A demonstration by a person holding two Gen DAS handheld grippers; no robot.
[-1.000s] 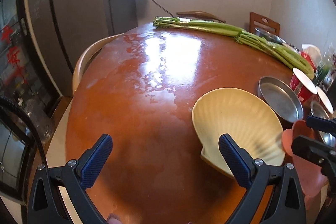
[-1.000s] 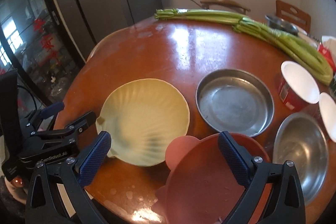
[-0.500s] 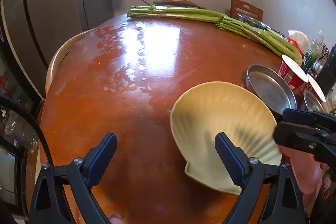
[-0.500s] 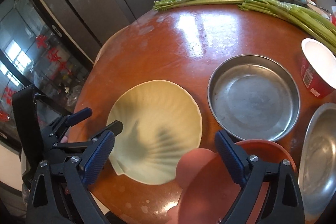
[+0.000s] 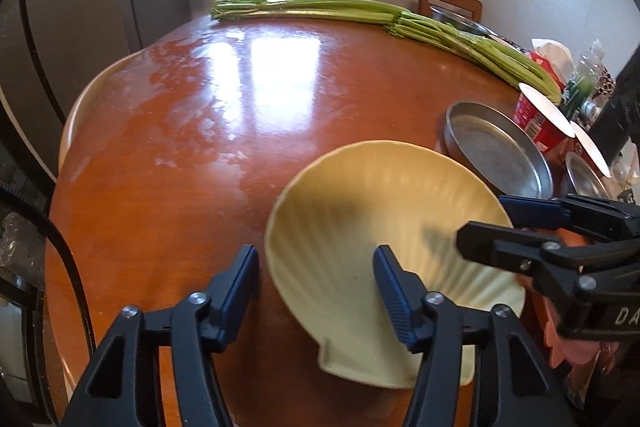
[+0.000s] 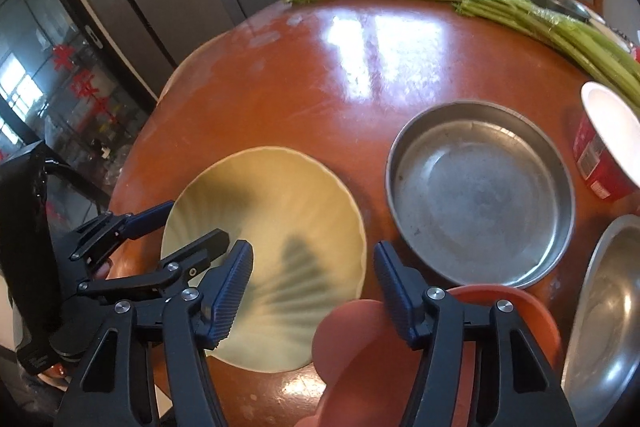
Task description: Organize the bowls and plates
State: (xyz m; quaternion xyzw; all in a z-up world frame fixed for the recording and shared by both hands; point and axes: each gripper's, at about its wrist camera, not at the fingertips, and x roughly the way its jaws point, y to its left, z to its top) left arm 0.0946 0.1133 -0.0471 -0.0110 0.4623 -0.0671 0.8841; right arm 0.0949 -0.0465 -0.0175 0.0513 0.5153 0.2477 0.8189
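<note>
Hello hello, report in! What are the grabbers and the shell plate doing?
Left gripper open, straddling near edge of pale yellow shell-shaped plate. Right gripper open above it. Pink plastic bowl overlaps plate's right edge.

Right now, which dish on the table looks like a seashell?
The pale yellow plate does. It has a fan shape with ribs, and it lies left of the round flat metal pan. The metal bowl and the pink dish are smooth.

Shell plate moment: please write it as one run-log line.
left gripper: open, straddling shell plate rim | right gripper: open, above shell plate and pink bowl | nothing lifted
</note>
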